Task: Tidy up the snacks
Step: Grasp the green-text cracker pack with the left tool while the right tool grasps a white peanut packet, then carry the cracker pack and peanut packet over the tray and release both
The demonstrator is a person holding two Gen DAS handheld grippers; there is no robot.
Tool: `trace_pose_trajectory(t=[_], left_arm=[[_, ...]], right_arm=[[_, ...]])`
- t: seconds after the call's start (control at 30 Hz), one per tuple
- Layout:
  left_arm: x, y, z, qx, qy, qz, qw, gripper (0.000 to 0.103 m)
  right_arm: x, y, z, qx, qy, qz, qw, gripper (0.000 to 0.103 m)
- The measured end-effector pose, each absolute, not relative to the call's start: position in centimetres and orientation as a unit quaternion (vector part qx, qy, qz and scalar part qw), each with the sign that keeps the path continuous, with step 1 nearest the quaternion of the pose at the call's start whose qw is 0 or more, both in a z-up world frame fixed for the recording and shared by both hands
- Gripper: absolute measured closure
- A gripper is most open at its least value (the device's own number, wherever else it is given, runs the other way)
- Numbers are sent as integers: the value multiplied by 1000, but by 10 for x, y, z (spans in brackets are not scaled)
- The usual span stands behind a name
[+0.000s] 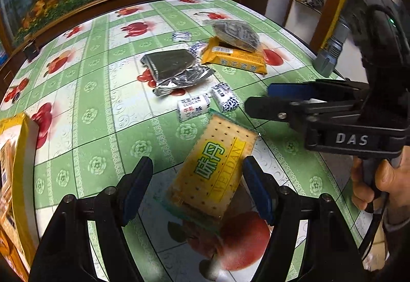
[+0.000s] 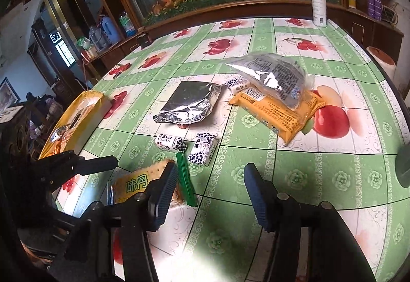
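Observation:
A yellow cracker packet [image 1: 212,169] with green edges lies on the table between the fingers of my open left gripper [image 1: 197,187]; neither pad touches it. It also shows in the right wrist view [image 2: 138,185], left of my open, empty right gripper [image 2: 210,192]. That gripper also shows in the left wrist view [image 1: 258,97]. Two small white-and-blue candies [image 1: 193,107] [image 1: 225,97] lie just beyond the packet. A silver foil packet [image 2: 189,102], a yellow packet [image 2: 279,110] and a clear printed bag [image 2: 271,77] on top of it lie farther back.
A yellow box [image 2: 77,115] holding snacks sits at the table's left edge, also in the left wrist view [image 1: 15,179]. A white spray bottle [image 2: 318,0] stands at the far edge. A wooden ledge [image 2: 230,10] runs behind the table. Another small candy [image 1: 182,36] lies far back.

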State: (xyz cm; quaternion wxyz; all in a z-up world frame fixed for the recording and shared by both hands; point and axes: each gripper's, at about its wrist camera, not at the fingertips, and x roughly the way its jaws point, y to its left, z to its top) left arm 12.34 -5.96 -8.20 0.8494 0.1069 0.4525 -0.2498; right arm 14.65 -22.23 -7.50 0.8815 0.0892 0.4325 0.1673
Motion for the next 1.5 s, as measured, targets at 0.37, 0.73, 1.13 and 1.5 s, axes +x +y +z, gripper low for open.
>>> trace_pose_trajectory(t=[0.37, 0.73, 1.13, 1.5], left_arm=[[132, -75, -96, 144, 461, -271, 833, 31], [123, -68, -93, 136, 449, -279, 838, 59], [105, -28, -64, 57, 432, -221, 873, 59], [87, 39, -37, -2, 405, -86, 910, 58]], right_arm=[[177, -194, -87, 67, 447, 177, 874, 60], [176, -189, -90, 13, 442, 158, 883, 83], [141, -210, -60, 105, 402, 204, 887, 83], [113, -167, -29, 123, 369, 284, 876, 83]])
